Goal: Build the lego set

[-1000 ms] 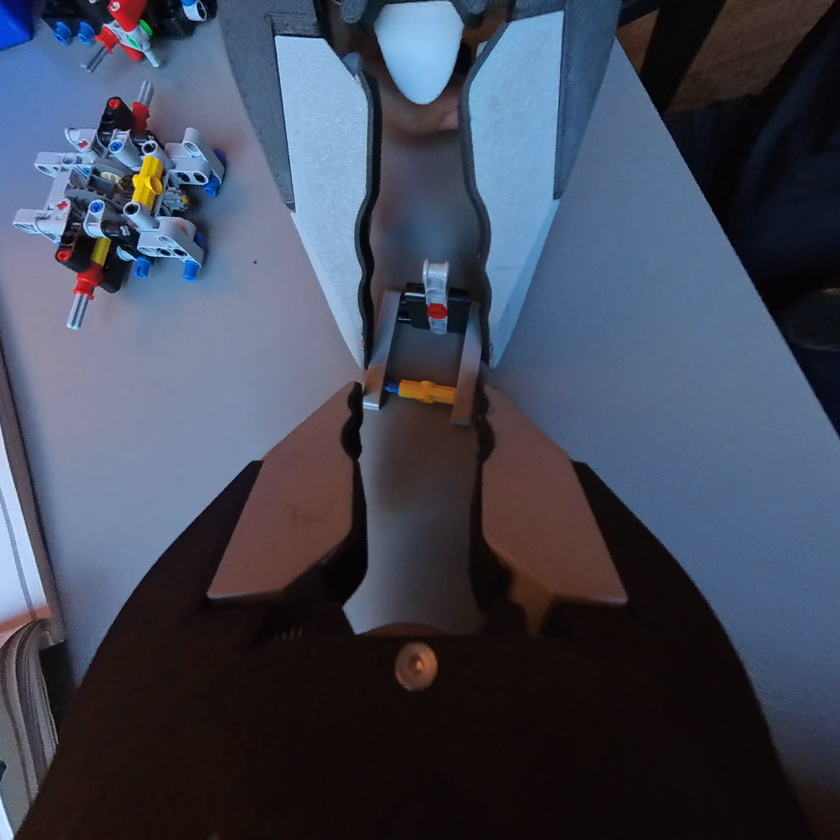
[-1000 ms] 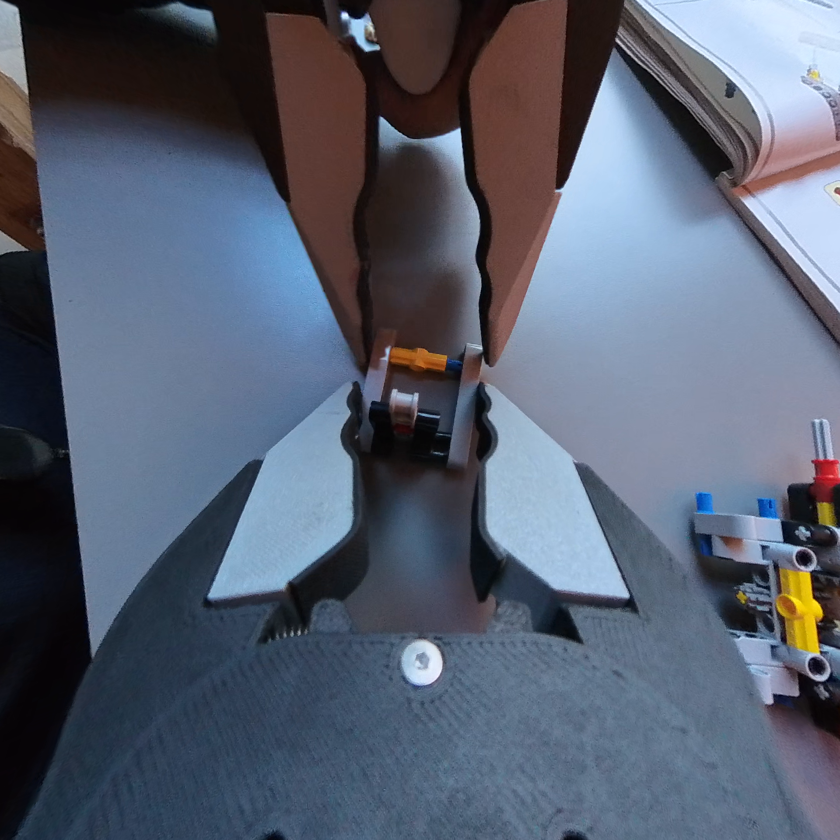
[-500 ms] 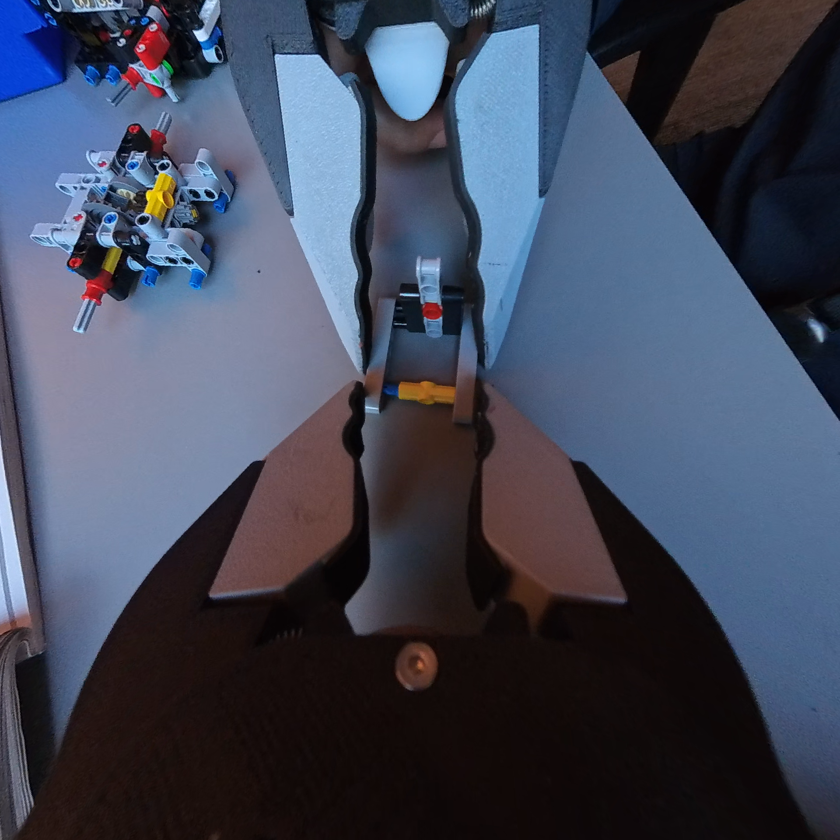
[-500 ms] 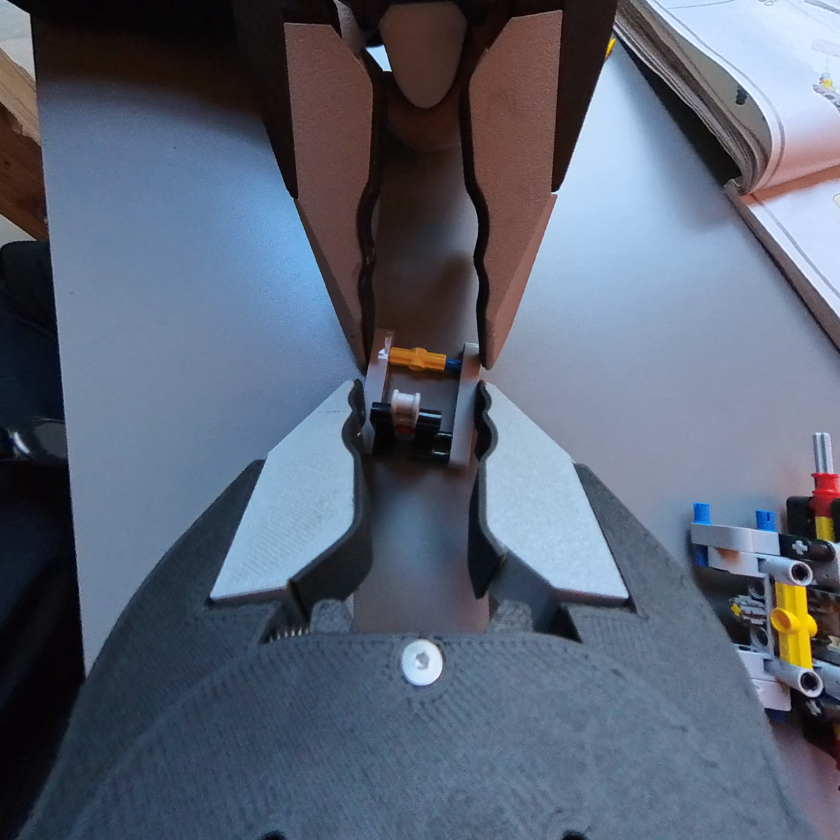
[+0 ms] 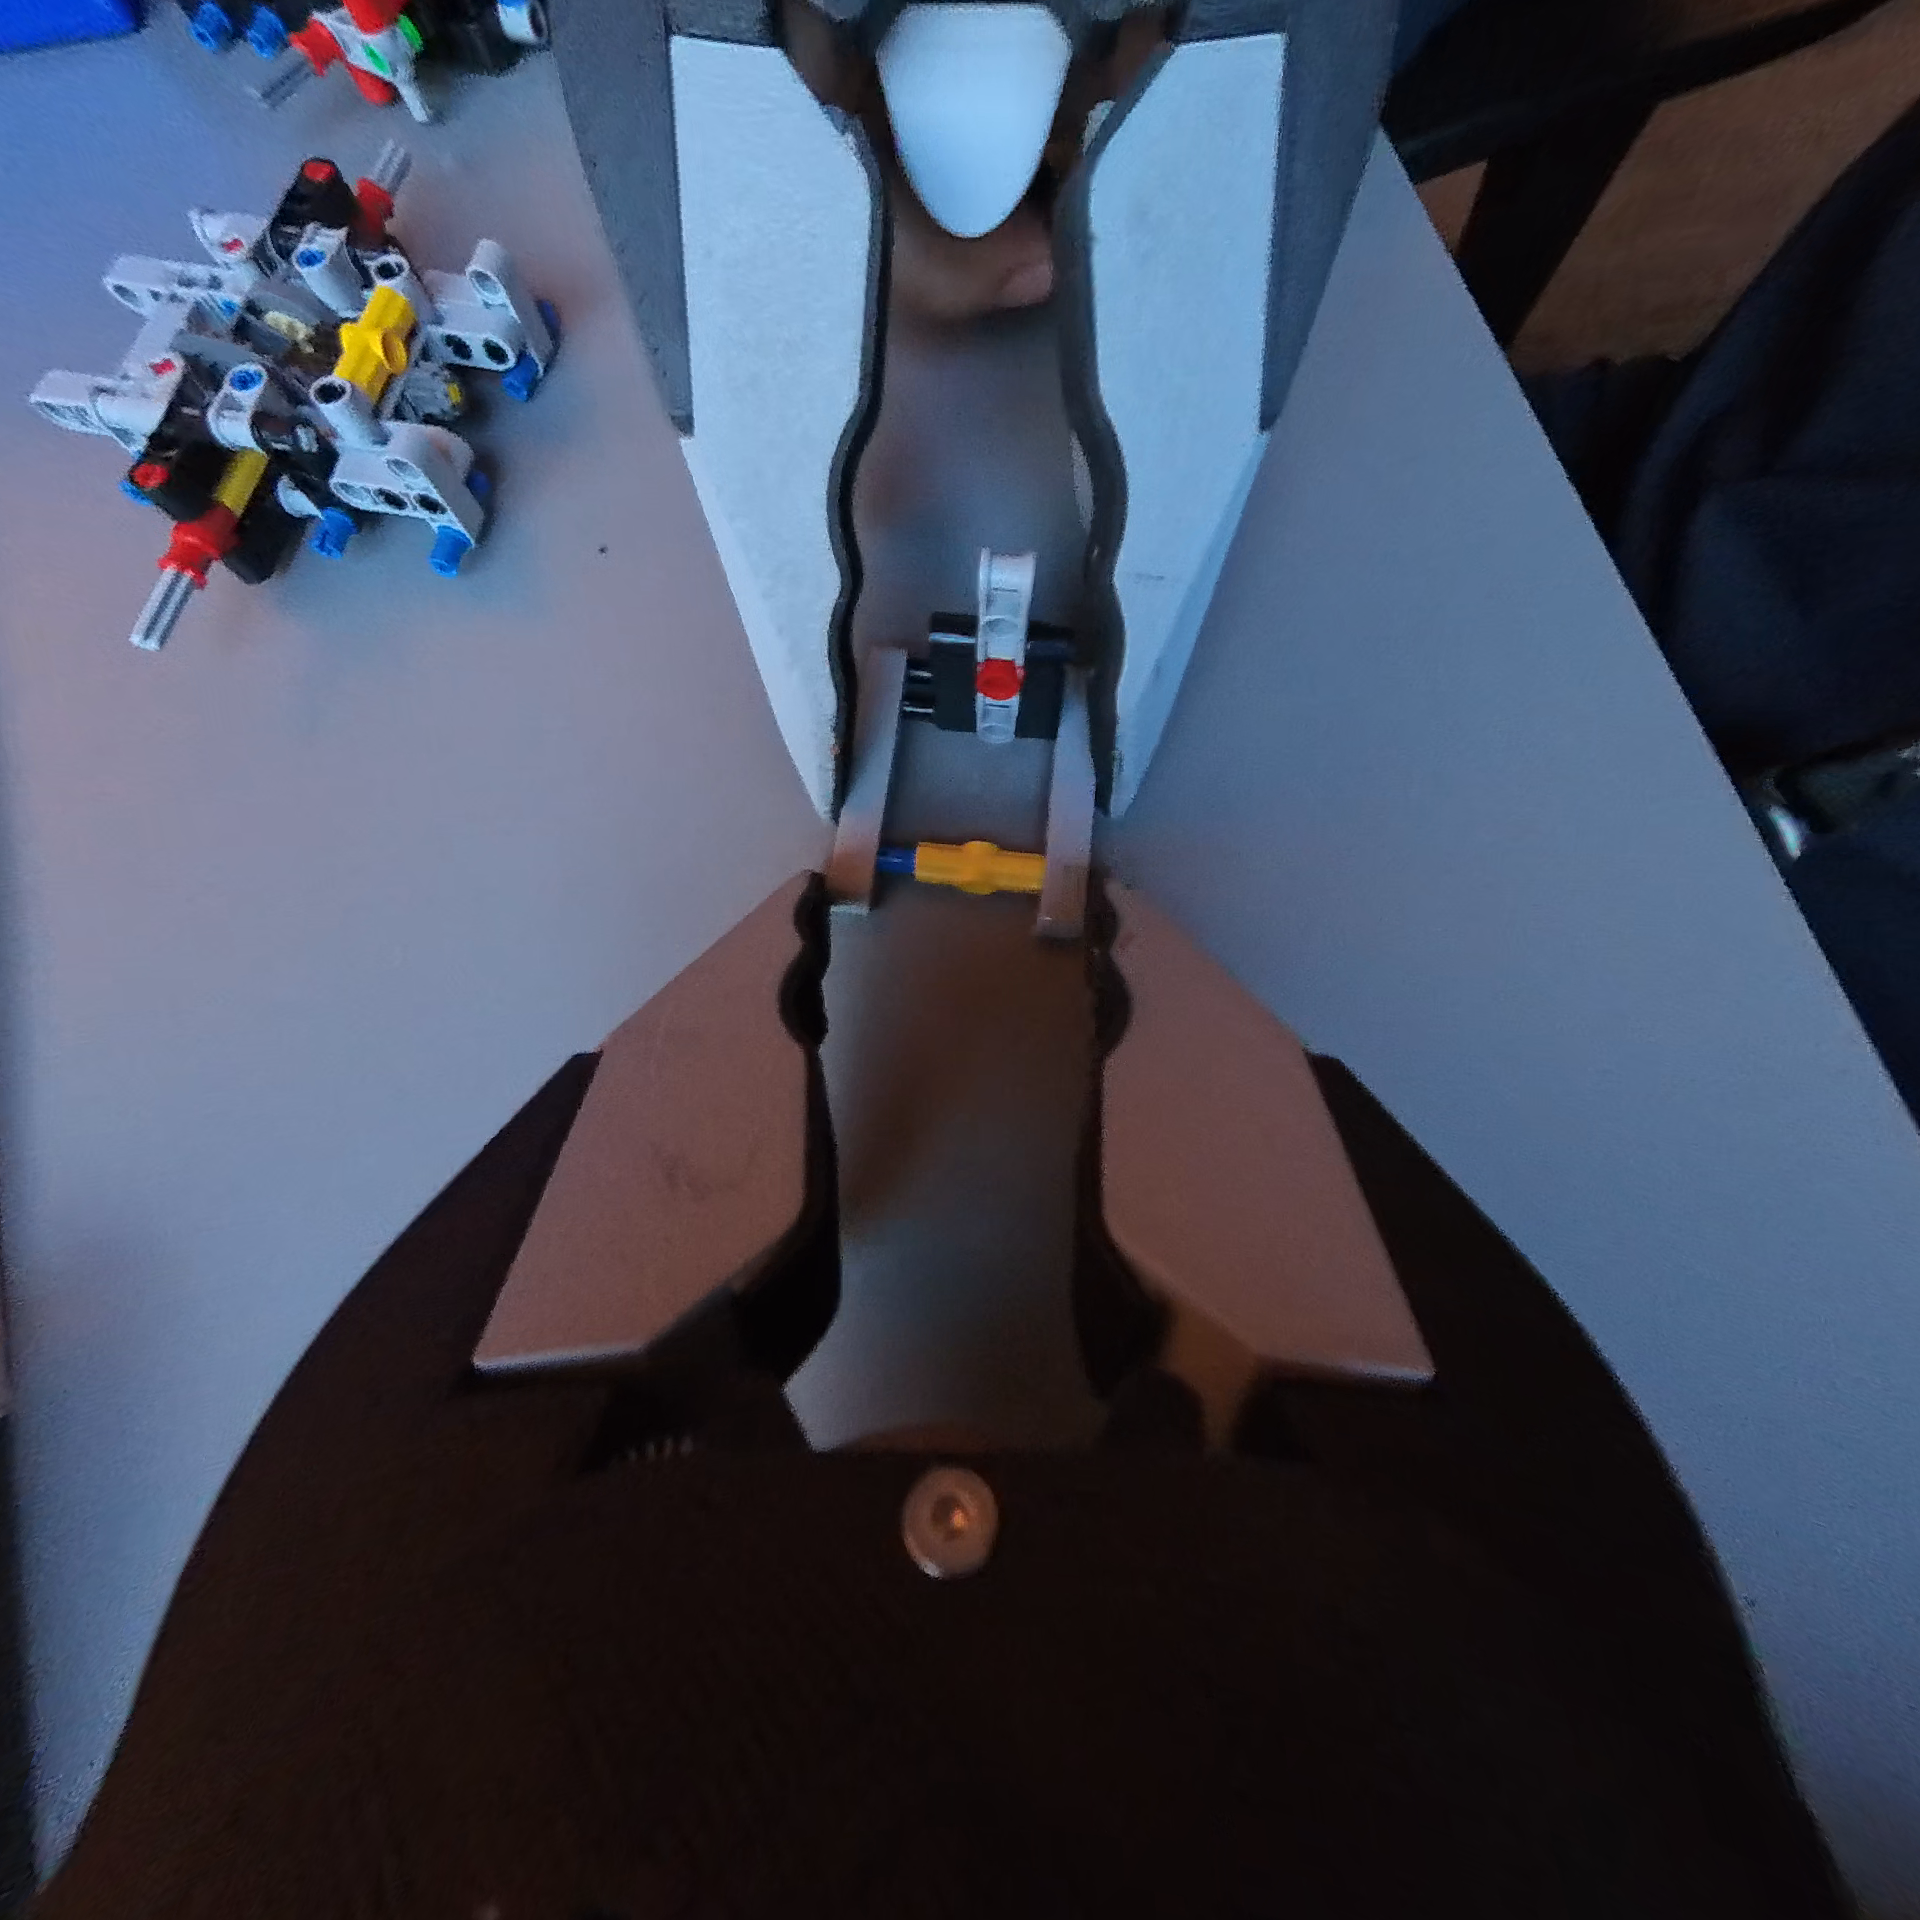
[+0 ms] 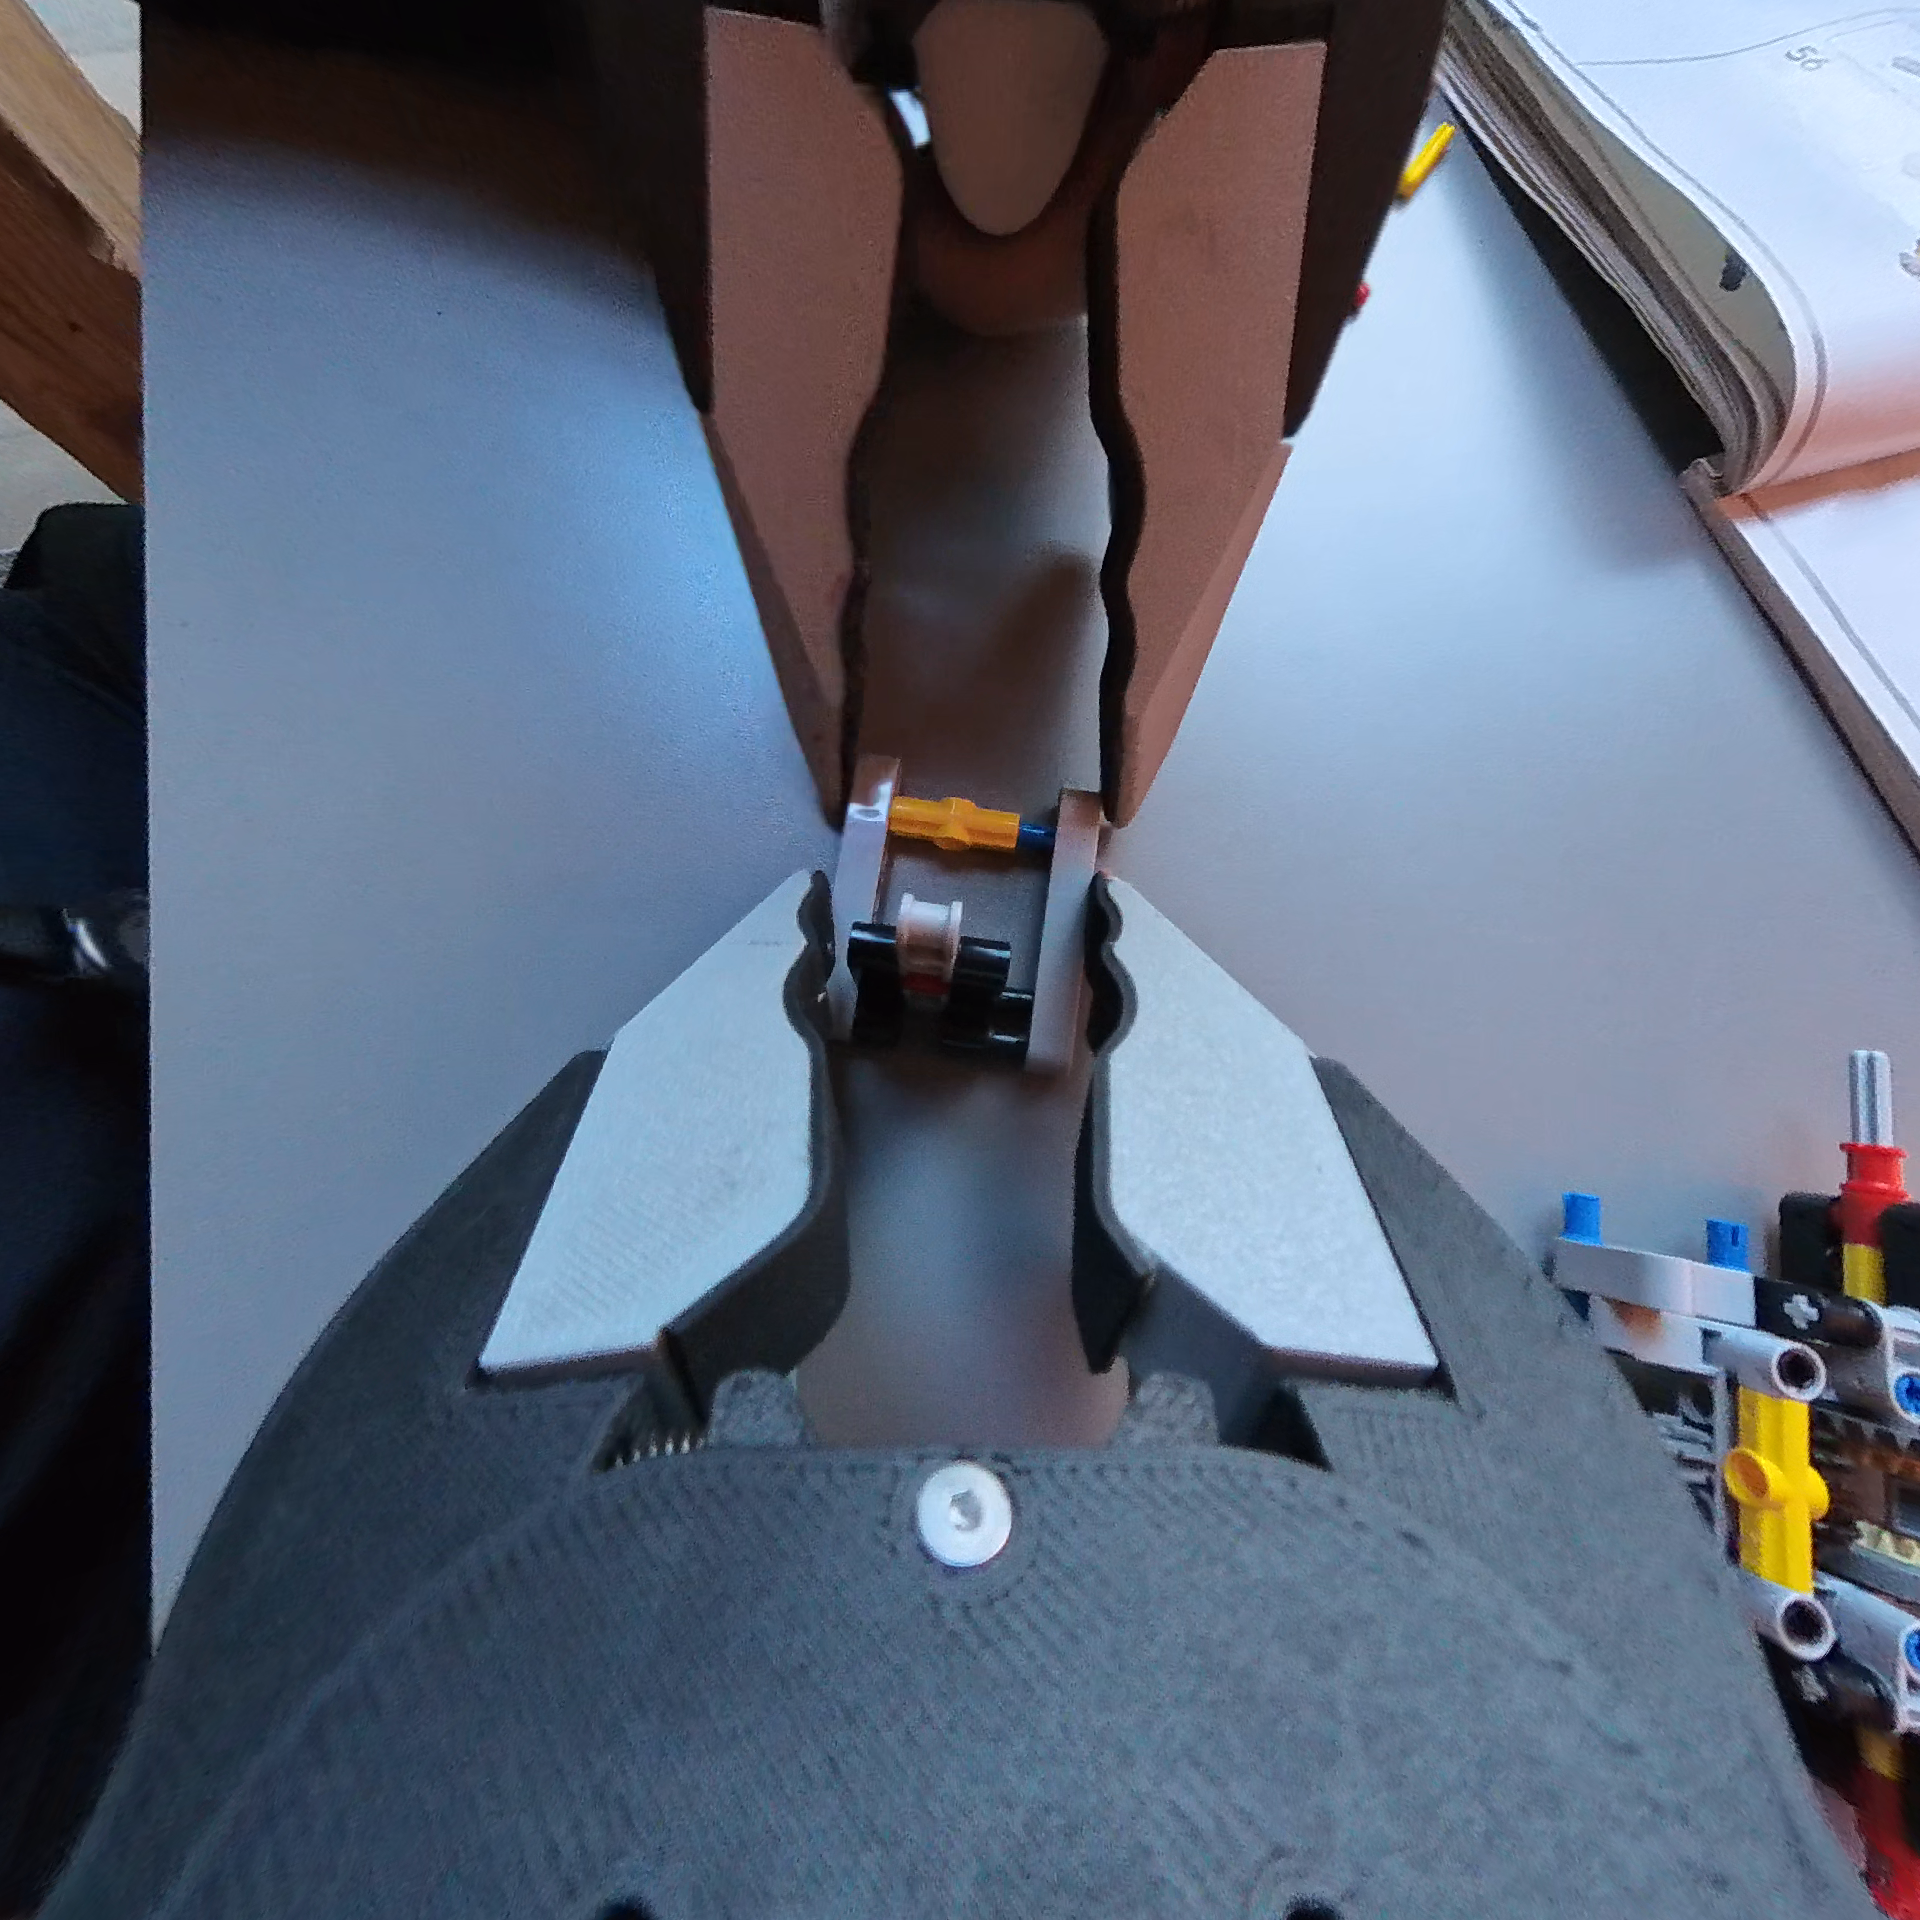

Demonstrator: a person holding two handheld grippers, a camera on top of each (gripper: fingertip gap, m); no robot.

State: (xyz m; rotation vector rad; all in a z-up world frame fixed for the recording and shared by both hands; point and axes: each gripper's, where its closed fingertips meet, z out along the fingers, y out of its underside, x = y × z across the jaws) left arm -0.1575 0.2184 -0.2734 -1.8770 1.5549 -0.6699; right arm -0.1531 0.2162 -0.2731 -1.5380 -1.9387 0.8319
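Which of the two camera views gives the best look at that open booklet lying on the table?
The right wrist view. There the open booklet lies at the upper right on the table, its stacked page edges and a printed page showing. The left wrist view does not show the booklet at all.

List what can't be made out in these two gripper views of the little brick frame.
- Small brick frame: its underside, hidden by its own beams in both views.
- Larger brick assembly: cut off by the right wrist view's right edge.
- Open booklet: cut off at that view's corner.
- Brick pile: cut off by the left wrist view's top edge.
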